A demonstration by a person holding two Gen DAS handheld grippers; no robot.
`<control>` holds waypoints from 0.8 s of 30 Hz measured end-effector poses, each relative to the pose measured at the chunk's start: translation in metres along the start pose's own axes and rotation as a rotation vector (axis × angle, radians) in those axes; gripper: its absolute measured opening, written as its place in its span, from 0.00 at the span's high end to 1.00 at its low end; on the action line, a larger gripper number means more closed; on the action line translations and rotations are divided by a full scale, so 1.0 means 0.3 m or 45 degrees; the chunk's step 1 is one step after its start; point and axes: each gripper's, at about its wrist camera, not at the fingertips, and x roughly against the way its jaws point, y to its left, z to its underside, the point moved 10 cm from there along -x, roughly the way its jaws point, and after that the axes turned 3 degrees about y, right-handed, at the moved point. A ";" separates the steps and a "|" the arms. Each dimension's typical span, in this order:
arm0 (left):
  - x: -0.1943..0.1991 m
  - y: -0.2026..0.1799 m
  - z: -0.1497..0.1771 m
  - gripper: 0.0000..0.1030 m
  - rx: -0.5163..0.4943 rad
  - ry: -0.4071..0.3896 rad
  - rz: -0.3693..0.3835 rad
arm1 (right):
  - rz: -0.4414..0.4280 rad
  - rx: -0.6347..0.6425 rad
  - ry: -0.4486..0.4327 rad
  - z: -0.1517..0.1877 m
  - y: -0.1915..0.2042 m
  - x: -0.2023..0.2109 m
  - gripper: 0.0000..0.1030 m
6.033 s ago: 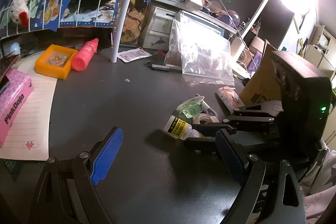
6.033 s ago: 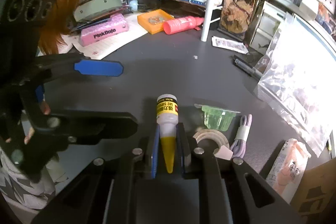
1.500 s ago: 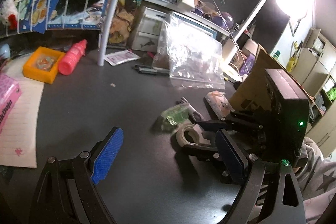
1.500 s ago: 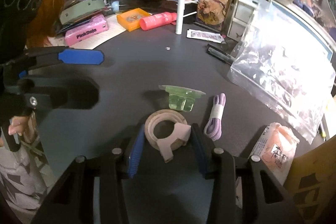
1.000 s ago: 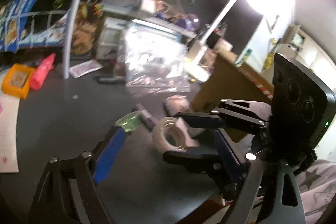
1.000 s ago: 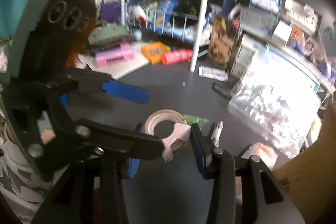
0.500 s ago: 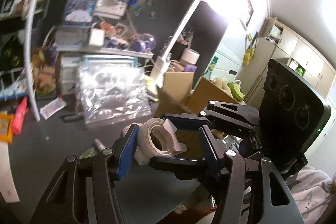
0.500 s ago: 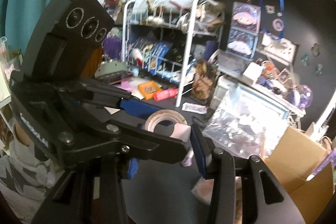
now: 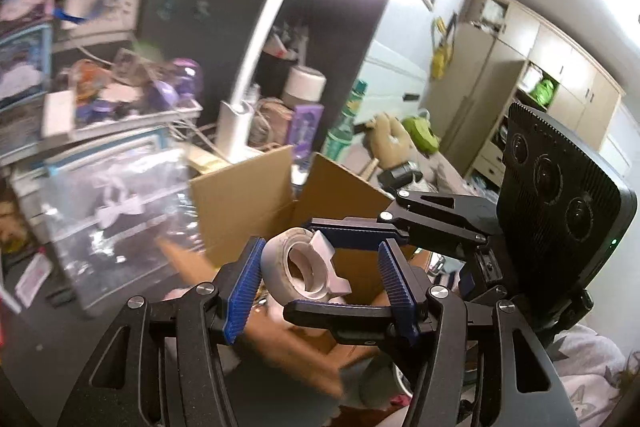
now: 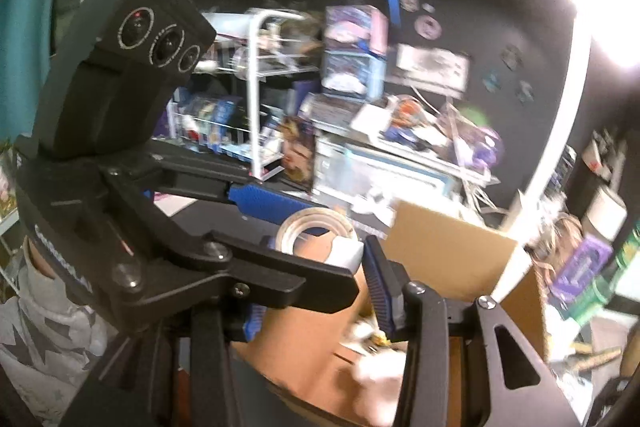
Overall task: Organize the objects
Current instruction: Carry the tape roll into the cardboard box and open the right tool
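Note:
A roll of clear tape on a white dispenser (image 9: pixel 301 269) hangs in the air over an open cardboard box (image 9: pixel 256 187). My right gripper (image 10: pixel 316 259) is shut on the tape roll (image 10: pixel 316 233). My left gripper (image 9: pixel 320 279) is open, its blue pads standing on either side of the roll, the left pad close to it. The right gripper's black body (image 9: pixel 560 227) fills the right of the left wrist view. The left gripper's body (image 10: pixel 120 75) fills the left of the right wrist view. The box (image 10: pixel 448 263) lies below both.
A clear plastic bag (image 9: pixel 116 203) leans left of the box. A white desk lamp (image 9: pixel 256 67) with a bright head stands behind it. A wire rack (image 10: pixel 256 91) and cluttered shelves are at the back. Several small items lie inside the box (image 10: pixel 372 347).
My right gripper let go of the glue bottle, closed on the tape roll and lifted it off the desk. Both grippers swung right and up over the cardboard box. The left gripper narrowed around the roll.

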 end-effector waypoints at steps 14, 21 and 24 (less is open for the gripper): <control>-0.207 -0.033 -0.032 0.46 -0.043 0.159 0.013 | 0.132 -0.117 0.166 0.116 -0.229 -0.025 0.61; -0.188 -0.048 -0.041 0.32 -0.065 0.137 0.005 | 0.209 -0.127 0.140 0.112 -0.248 0.014 0.50; -0.145 -0.044 -0.040 0.32 -0.084 0.112 -0.028 | 0.195 -0.115 0.129 0.100 -0.219 0.029 0.50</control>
